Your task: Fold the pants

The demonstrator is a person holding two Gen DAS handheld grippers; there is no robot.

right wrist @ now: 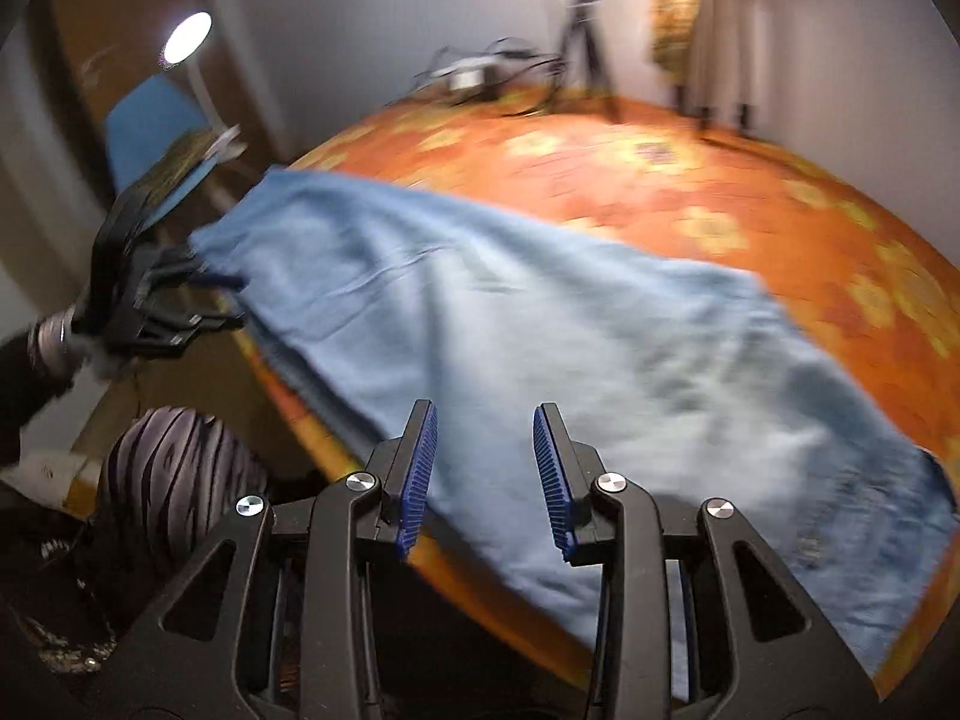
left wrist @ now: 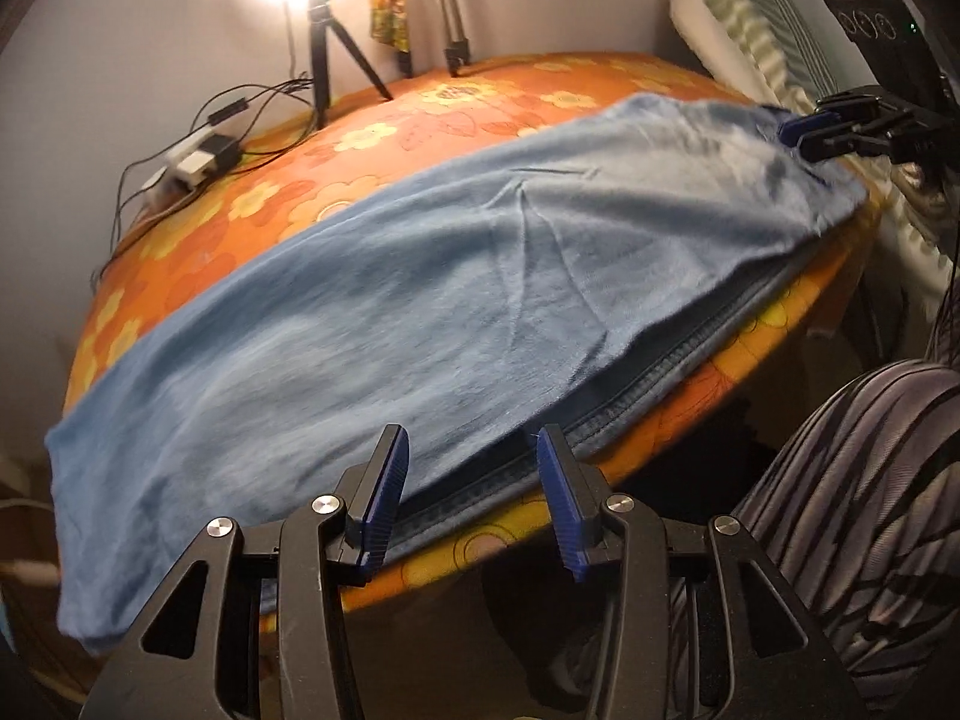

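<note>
Light blue pants (left wrist: pixel 420 300) lie folded lengthwise along the near edge of a table with an orange flowered cloth (left wrist: pixel 420 114). The dark waistband seam shows at the near edge. My left gripper (left wrist: pixel 474 468) is open just above the near edge of the pants, holding nothing. My right gripper (right wrist: pixel 483 444) is open over the other end of the pants (right wrist: pixel 540 348). Each gripper shows in the other's view: the right one (left wrist: pixel 804 132) at the far right end of the pants, the left one (right wrist: pixel 222 300) at the far left end.
Two tripods (left wrist: pixel 324 54) and a lamp stand at the back of the table by the wall. A power strip with cables (left wrist: pixel 192 162) lies at the back left. A striped pillow (left wrist: pixel 750 18) sits at the right. The person's striped knee (left wrist: pixel 852 480) is near the table edge.
</note>
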